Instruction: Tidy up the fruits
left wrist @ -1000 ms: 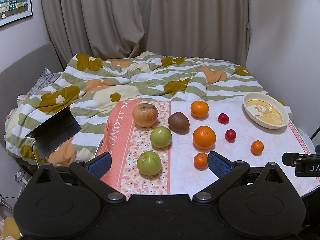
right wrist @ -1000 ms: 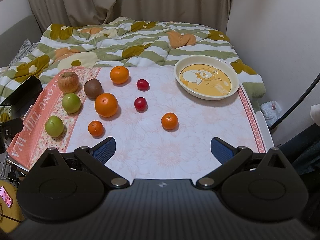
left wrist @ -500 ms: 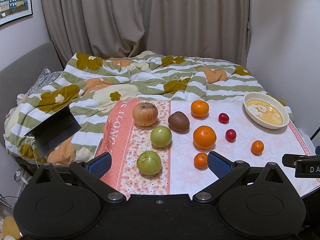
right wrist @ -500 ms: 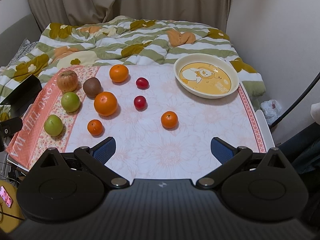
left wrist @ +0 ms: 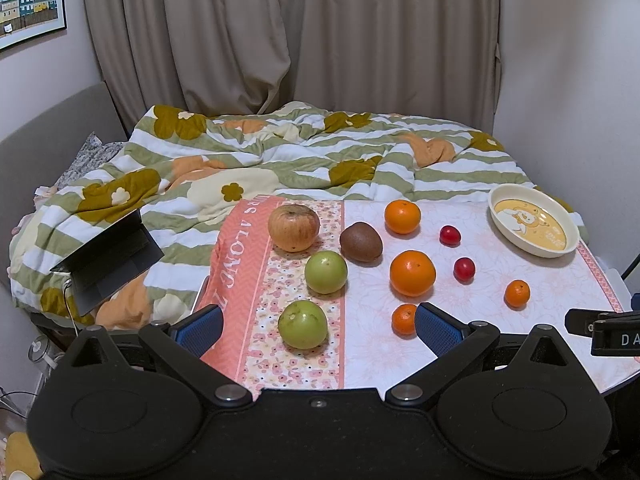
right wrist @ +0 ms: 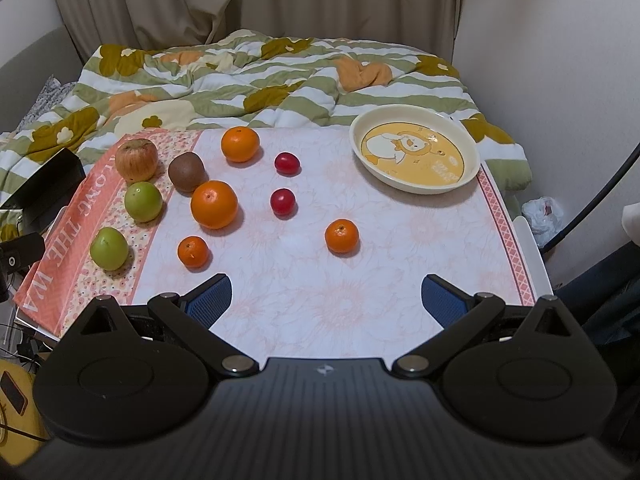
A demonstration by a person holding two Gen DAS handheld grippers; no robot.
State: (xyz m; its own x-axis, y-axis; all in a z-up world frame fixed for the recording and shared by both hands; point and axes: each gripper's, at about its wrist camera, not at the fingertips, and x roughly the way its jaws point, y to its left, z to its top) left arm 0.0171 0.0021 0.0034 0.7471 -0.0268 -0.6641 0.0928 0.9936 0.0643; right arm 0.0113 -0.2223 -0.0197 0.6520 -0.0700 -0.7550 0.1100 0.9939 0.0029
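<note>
Fruits (right wrist: 213, 204) lie loose mid-surface, bowl (right wrist: 414, 153) empty; both tools (left wrist: 319, 326) (right wrist: 327, 298) gape empty; approach each fruit squarely.

Behind the table lies a bed with a rumpled quilt (left wrist: 304, 160) in green and white stripes with brown and orange flowers. On its left side an open black laptop (left wrist: 108, 256) rests on the quilt, and grey-beige curtains (left wrist: 288, 36) hang behind the bed, with a framed picture (left wrist: 30, 2) of coloured houses on the wall at the left. To the right of the table, low by the wall, lies a crumpled plastic bag (right wrist: 544, 212).
</note>
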